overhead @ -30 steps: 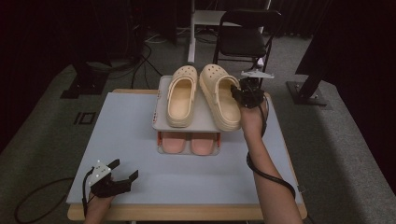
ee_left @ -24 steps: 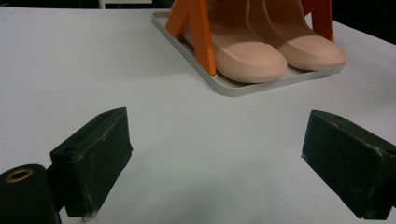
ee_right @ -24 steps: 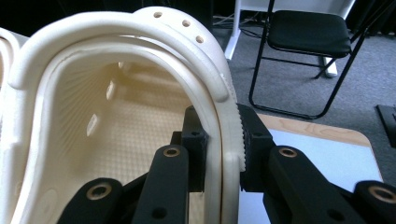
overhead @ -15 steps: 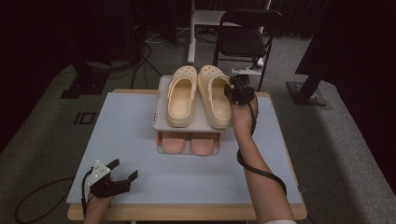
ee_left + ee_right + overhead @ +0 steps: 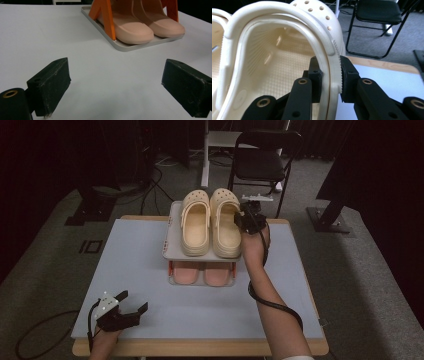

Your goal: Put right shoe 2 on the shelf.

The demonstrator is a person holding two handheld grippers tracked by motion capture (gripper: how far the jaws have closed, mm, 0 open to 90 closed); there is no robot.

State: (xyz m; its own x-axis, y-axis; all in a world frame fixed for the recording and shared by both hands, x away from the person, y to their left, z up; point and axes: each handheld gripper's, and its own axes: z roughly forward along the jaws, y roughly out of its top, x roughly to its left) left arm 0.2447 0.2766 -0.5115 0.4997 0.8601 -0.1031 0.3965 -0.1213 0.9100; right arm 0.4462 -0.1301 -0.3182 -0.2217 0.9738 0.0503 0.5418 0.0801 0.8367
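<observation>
We grip the right-hand cream foam clog with round vent holes with our right gripper. It stands on the grey top tray of an orange-legged two-tier shoe rack near the far edge of the pale blue tabletop, toe toward that far edge. Its side wall, on the side facing the tabletop's right edge, sits between the two black fingers: one pad lies inside the shoe opening, the other presses on the ribbed outer rim, so the fingers are clamped on the wall of the clog. The matching left-hand cream clog lies just beside it on the same tray, touching or nearly so.

On the lower tray, a pair of salmon-pink foam slippers rests side by side, toes pointing toward the near edge of the tabletop.

Our left gripper sits low over the tabletop close to the near left corner, well apart from the rack. Its fingers are spread wide with nothing but bare tabletop between them.
</observation>
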